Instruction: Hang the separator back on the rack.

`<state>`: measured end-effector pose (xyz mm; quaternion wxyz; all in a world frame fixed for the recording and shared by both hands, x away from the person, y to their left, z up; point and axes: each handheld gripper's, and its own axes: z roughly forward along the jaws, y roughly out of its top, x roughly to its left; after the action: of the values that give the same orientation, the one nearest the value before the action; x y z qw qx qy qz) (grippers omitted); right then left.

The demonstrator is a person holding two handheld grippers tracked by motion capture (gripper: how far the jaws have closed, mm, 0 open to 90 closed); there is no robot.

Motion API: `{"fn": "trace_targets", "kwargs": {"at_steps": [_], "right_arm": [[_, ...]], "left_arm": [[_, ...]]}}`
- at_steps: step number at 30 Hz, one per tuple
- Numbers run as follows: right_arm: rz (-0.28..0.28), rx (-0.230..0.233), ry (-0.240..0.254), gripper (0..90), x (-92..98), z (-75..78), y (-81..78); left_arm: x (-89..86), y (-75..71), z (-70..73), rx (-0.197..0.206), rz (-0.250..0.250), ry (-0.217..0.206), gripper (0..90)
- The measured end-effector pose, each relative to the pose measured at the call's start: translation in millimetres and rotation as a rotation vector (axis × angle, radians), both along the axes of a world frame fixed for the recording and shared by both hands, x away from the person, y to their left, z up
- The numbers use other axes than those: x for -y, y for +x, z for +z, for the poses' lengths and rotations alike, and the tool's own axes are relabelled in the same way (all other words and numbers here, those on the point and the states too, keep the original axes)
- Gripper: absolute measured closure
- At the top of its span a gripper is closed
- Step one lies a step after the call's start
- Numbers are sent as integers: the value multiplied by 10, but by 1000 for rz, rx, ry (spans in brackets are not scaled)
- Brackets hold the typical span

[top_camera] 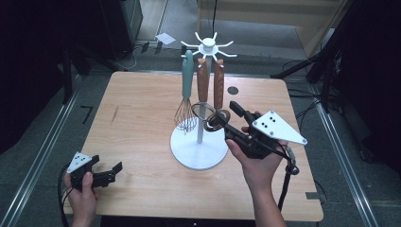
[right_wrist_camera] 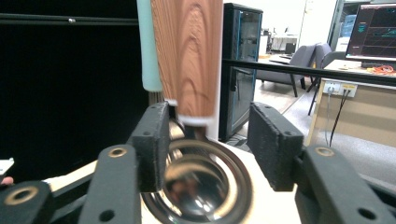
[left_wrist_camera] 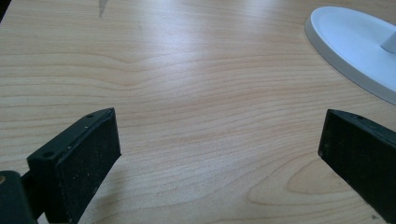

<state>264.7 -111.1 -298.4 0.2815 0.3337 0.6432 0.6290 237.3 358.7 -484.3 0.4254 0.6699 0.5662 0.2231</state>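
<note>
Right gripper [top_camera: 226, 116]: fingers [right_wrist_camera: 149, 144] stood apart, straddling the shiny round metal bowl of a wood-handled utensil [right_wrist_camera: 189, 56] without clear contact; nothing clamped. The utensil hung from a white stand [top_camera: 198, 153] near the tabletop [top_camera: 137, 118] centre, beside a second wood-handled utensil [top_camera: 218, 82] and a wire whisk [top_camera: 187, 90] with a pale green handle. Left gripper [top_camera: 109, 171]: fingers [left_wrist_camera: 79, 158] wide open, empty, low over pale grained wood at the near left corner. Finger pads were black and finely textured. The stand's base was a smooth flat disc.
</note>
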Motion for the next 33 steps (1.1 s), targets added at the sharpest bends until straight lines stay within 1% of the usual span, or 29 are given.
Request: {"fn": "trace_targets", "kwargs": {"at_steps": [4,8,11,13,16,20,25,27,29,31,32,33], "right_arm": [[-12,-7,-9,452,98,-106,-24],[-17,-39,-5,403,191,-226,-32],[-18,-45,-21,364,261,-340,-53],[-19,-58,-19,344,301,-419,-55],[-25,-94,-17,340,355,-550,-44],[-36,-109,-24,312,408,-709,-41],[-43,-134,-17,305,470,-890,-47],[-46,-148,-18,296,492,-975,-51],[-48,-164,-19,294,518,-1065,-56],[-61,-184,-23,294,557,-1162,-57],[-66,-186,-24,301,573,-1191,-56],[-77,-198,-19,303,600,-1235,-56]], "left_arm": [[-12,-5,0,9,6,-4,0],[-8,-13,2,17,9,-1,0],[-9,-12,1,18,6,-4,0],[-9,-13,2,17,3,-2,0],[-1,-12,3,23,-4,-2,0],[-11,-7,2,24,-4,-6,0],[0,-16,6,30,-14,6,0],[10,-17,5,39,-17,8,0],[13,-20,7,40,-15,12,0],[12,-22,6,42,-15,10,0],[11,-20,6,40,-14,11,0],[12,-17,6,38,-14,10,0]]}}
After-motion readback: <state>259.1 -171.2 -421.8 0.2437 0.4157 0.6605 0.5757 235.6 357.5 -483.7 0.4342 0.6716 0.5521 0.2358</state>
